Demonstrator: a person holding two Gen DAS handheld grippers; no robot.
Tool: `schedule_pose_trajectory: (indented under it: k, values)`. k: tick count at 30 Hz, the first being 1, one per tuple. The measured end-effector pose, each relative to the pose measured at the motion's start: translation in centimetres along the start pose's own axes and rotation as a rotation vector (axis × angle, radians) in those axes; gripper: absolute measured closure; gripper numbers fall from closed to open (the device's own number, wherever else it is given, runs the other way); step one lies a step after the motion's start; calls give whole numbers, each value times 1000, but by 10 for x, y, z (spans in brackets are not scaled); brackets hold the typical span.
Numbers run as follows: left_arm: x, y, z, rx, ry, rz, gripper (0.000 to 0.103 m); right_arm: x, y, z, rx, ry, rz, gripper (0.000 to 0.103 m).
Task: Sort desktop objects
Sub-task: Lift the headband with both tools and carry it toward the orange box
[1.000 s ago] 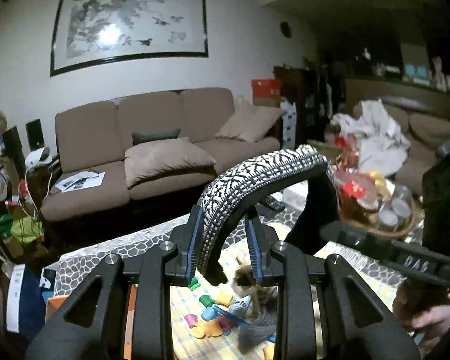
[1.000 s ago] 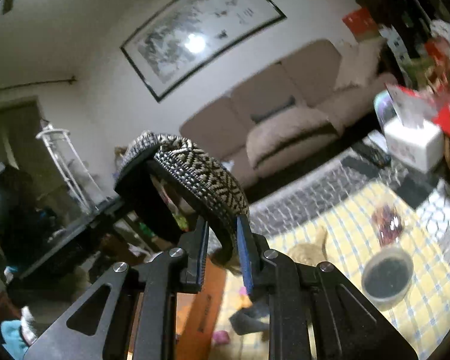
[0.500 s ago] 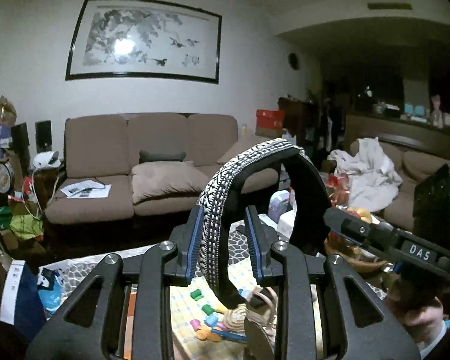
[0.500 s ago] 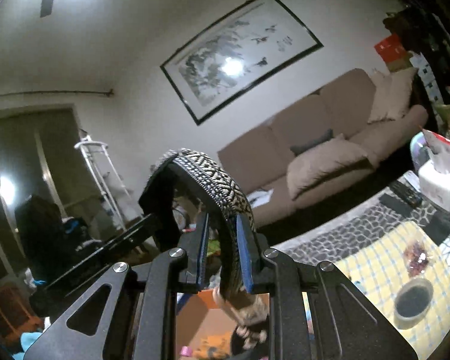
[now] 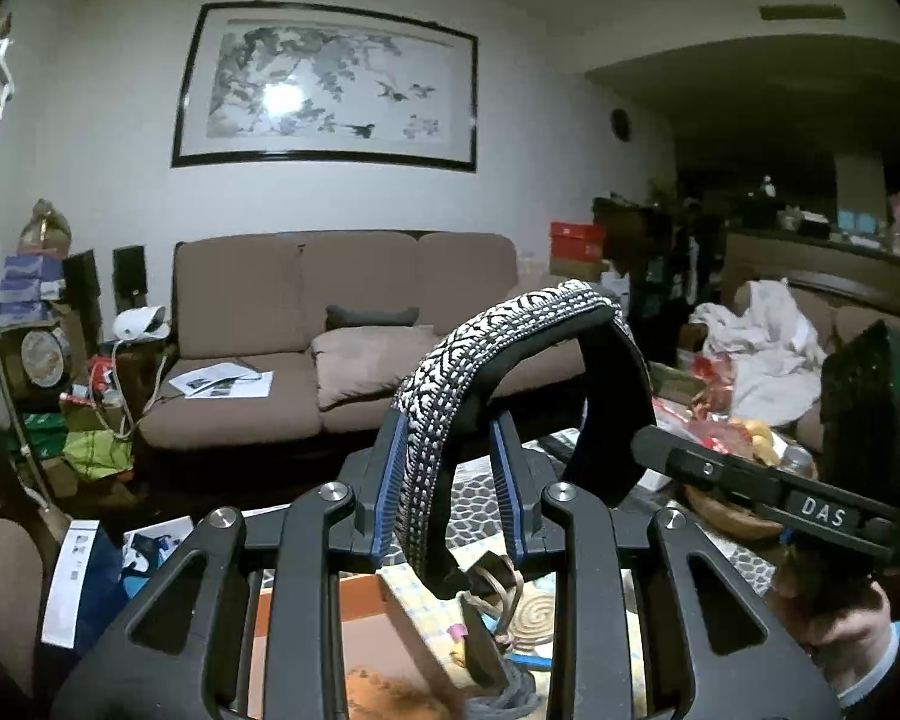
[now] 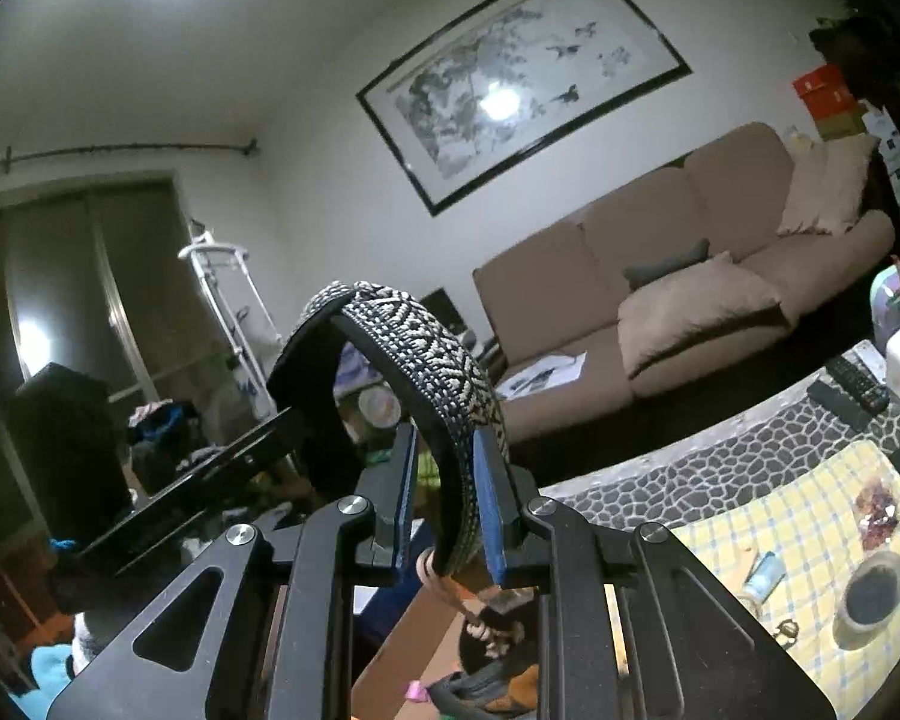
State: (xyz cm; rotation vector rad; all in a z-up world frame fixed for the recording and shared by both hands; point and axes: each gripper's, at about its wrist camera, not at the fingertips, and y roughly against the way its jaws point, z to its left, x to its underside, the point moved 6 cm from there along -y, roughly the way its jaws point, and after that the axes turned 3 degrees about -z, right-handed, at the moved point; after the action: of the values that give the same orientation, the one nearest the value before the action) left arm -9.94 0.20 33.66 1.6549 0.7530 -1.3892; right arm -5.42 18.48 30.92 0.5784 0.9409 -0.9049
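A patterned strap (image 5: 498, 348) is grasped by the left gripper (image 5: 447, 489) and the right gripper (image 6: 447, 495), arching up between them.

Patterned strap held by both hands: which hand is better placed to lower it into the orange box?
Probably right. The right gripper has the strap sitting snugger between its jaws; the left gripper shows a gap. The orange box lies just below.

Black-and-white woven strap (image 5: 450, 396), arched upward, black lining underneath, held aloft above the table
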Motion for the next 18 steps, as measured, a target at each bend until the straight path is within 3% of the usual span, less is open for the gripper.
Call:
schedule_pose_trajectory:
  k: [6,18]
  values:
    - [-3,1,37,-39,49,-5,77,-3,-41,12,-37,-13,57,83]
    - [-10,11,104,-111,68,-23,77,-15,-103,61,-104,32,80,83]
